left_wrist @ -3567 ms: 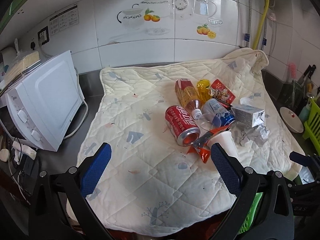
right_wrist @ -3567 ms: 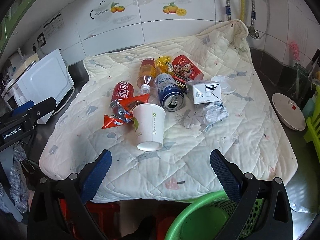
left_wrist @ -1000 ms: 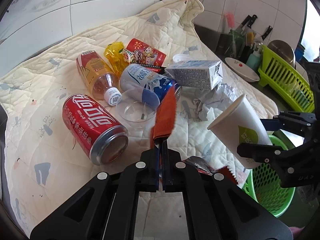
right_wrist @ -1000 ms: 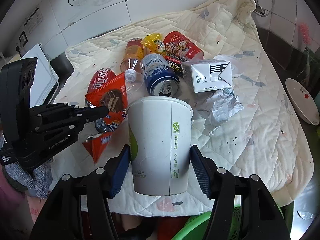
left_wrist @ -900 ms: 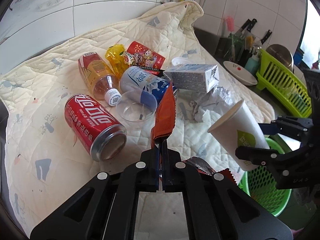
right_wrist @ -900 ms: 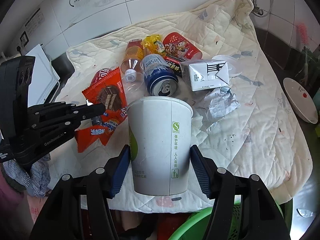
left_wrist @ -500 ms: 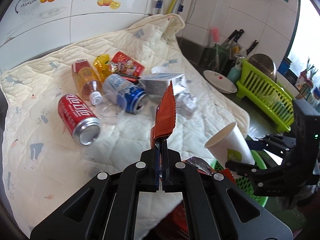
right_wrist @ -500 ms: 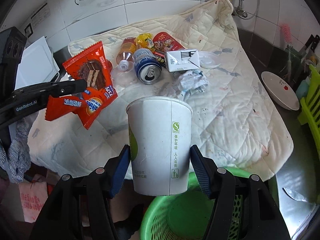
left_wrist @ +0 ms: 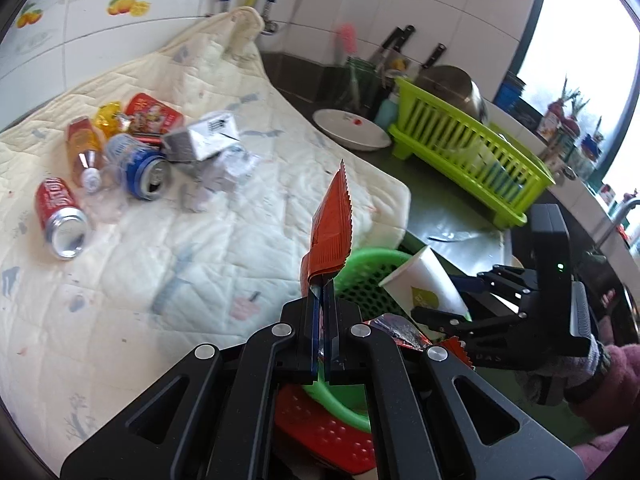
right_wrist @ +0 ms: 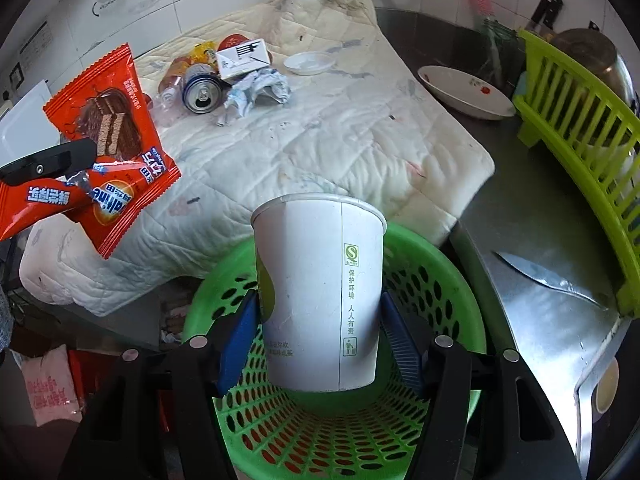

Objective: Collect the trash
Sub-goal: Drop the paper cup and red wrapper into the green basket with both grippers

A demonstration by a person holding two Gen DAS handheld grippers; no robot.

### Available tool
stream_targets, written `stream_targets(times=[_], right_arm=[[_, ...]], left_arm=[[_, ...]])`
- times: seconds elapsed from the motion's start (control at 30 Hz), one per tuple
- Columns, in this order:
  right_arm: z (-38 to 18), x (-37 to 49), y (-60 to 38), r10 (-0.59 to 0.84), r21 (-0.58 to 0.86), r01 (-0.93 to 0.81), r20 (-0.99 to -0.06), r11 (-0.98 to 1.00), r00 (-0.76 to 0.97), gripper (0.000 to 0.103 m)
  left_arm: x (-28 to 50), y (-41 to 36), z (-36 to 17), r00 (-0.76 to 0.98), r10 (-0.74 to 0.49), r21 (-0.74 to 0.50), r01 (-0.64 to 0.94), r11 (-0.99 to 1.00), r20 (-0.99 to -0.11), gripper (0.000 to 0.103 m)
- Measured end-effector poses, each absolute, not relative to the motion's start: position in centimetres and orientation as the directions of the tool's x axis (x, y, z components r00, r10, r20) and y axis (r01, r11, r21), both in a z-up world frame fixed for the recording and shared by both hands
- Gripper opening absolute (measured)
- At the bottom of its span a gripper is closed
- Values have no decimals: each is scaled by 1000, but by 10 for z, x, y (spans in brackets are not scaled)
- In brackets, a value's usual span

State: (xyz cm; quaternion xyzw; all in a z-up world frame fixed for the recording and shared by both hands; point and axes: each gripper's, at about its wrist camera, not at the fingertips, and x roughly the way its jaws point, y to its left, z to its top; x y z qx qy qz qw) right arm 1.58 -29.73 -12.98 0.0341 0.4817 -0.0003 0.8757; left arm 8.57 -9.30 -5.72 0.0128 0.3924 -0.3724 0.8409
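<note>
My left gripper [left_wrist: 320,304] is shut on red snack wrappers [left_wrist: 331,232], held off the quilt's edge beside the green mesh basket [left_wrist: 370,266]. The wrappers also show in the right wrist view [right_wrist: 108,136]. My right gripper [right_wrist: 320,340] is shut on a white paper cup [right_wrist: 320,292], held upright over the green basket [right_wrist: 432,280]. The cup also shows in the left wrist view [left_wrist: 424,284]. A red cola can [left_wrist: 60,216], a blue can [left_wrist: 140,168], a bottle [left_wrist: 82,148], a carton [left_wrist: 204,140] and crumpled paper [left_wrist: 236,168] lie on the quilt [left_wrist: 160,248].
A white dish [right_wrist: 464,92] and a lime dish rack [right_wrist: 580,128] stand on the steel counter to the right. A knife [right_wrist: 544,276] lies on the counter near the basket. A small white lid [right_wrist: 310,62] sits on the quilt. A red stool [left_wrist: 320,428] is below the basket.
Both grippers swung right, away from the trash pile. The cup now hangs over the green basket, and the wrappers are at the quilt's edge next to it.
</note>
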Motion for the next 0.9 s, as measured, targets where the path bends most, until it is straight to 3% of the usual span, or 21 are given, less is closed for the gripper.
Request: stream_targets(times=[0.17, 0.27, 0.77, 0.8, 0.9], right_arm=[[-139, 0, -316, 19, 69, 77, -853, 995, 522, 61], [-138, -8, -325, 15, 78, 96, -848, 992, 529, 68], [-115, -35, -350, -40, 68, 162, -811, 985, 583, 72], [-115, -35, -350, -40, 68, 162, -811, 984, 584, 72], [-113, -35, -350, -40, 71, 164, -809, 984, 587, 72]], left_arm=[[66, -121, -70, 354, -633, -283, 672, 684, -689, 0], [59, -135, -76, 328, -636, -283, 690, 666, -698, 0], [49, -166, -118, 195, -614, -340, 688, 641, -765, 4], [49, -166, -119, 191, -609, -340, 685, 644, -769, 9], [50, -163, -122, 183, -608, -355, 670, 652, -772, 37]])
